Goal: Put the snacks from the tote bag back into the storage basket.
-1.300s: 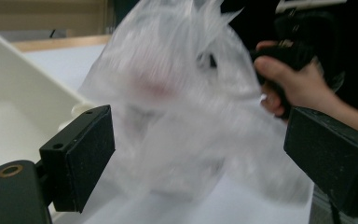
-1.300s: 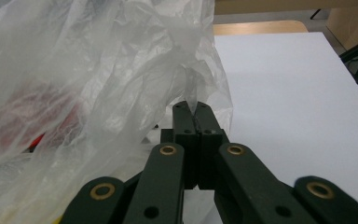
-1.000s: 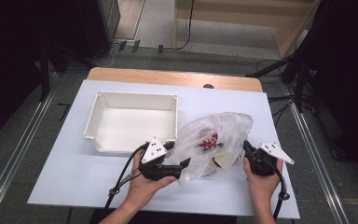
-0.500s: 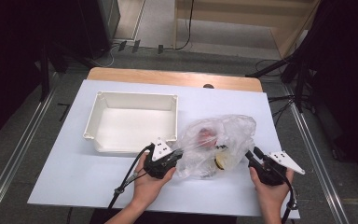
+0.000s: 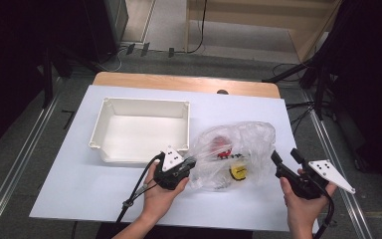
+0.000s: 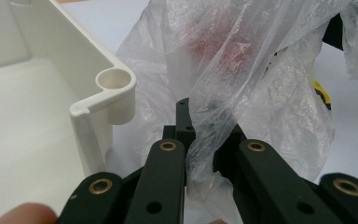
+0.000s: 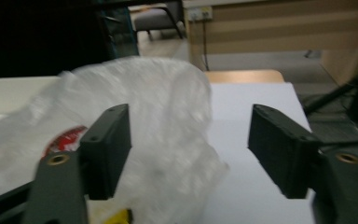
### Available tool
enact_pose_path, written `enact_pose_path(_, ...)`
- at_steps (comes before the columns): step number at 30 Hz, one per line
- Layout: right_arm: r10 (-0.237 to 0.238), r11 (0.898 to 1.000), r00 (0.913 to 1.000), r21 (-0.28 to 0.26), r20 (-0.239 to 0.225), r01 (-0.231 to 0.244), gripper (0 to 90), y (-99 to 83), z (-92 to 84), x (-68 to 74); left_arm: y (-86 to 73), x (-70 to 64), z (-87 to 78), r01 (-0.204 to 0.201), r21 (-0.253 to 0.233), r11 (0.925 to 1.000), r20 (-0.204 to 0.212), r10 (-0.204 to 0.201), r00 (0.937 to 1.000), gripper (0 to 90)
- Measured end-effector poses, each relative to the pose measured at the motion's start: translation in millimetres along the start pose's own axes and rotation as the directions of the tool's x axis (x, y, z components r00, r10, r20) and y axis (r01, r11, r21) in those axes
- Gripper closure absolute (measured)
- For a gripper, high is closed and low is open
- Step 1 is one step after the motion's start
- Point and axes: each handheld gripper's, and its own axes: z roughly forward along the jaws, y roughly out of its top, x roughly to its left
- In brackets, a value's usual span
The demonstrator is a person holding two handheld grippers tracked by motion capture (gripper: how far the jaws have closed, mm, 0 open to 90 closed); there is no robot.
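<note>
While the left gripper [image 5: 189,164] pinches the plastic bag [image 5: 238,152], the right gripper [image 5: 284,163] has just been opening; nothing between.

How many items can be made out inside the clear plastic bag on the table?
2: a red item in the far half of the crumpled clear plastic bag, and a yellow-and-black item nearer the person. Folds in the film may hide more.

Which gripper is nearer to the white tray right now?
Left. The left gripper sits just off the white tray at its near right corner, shut on the plastic bag. The right gripper is open, off the bag's far side.
</note>
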Motion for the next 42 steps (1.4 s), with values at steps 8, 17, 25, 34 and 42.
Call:
enact_pose_path(8, -0.031, 0.998, 0.9952, 0.052, -0.093, 0.036, 6.0, 17.4, 28.6, 18.9, -0.1, 0.7, -1.7, -0.006, 0.0, 1.0, 0.008, 0.006, 1.0, 86.6)
enact_pose_path(17, -0.037, 0.975, 0.9894, 0.211, -0.14, 0.066, 51.0, 0.7, 74.2, 27.1, -0.1, 2.7, -5.4, -0.002, -0.011, 0.9999, 0.017, 0.002, 0.9999, 87.4)
enact_pose_path(25, -0.06, 0.976, 0.9831, 0.194, -0.173, 0.094, 90.0, 12.6, 91.7, 32.5, -2.5, 4.7, -3.2, 0.005, 0.011, 0.9999, 0.006, -0.006, 1.0, 87.7)
enact_pose_path(34, -0.134, 0.966, 0.9776, 0.201, -0.163, 0.165, 90.0, 22.5, 139.0, 46.2, -9.8, -0.2, 9.9, 0.01, 0.082, 0.9965, -0.049, -0.006, 0.9988, 86.9)
enact_pose_path(42, -0.099, 0.935, 0.9878, 0.329, -0.12, 0.134, 90.0, 7.0, 181.8, 38.7, -15.9, 5.8, 19.7, 0.057, 0.159, 0.9856, -0.085, -0.044, 0.9954, 87.1)
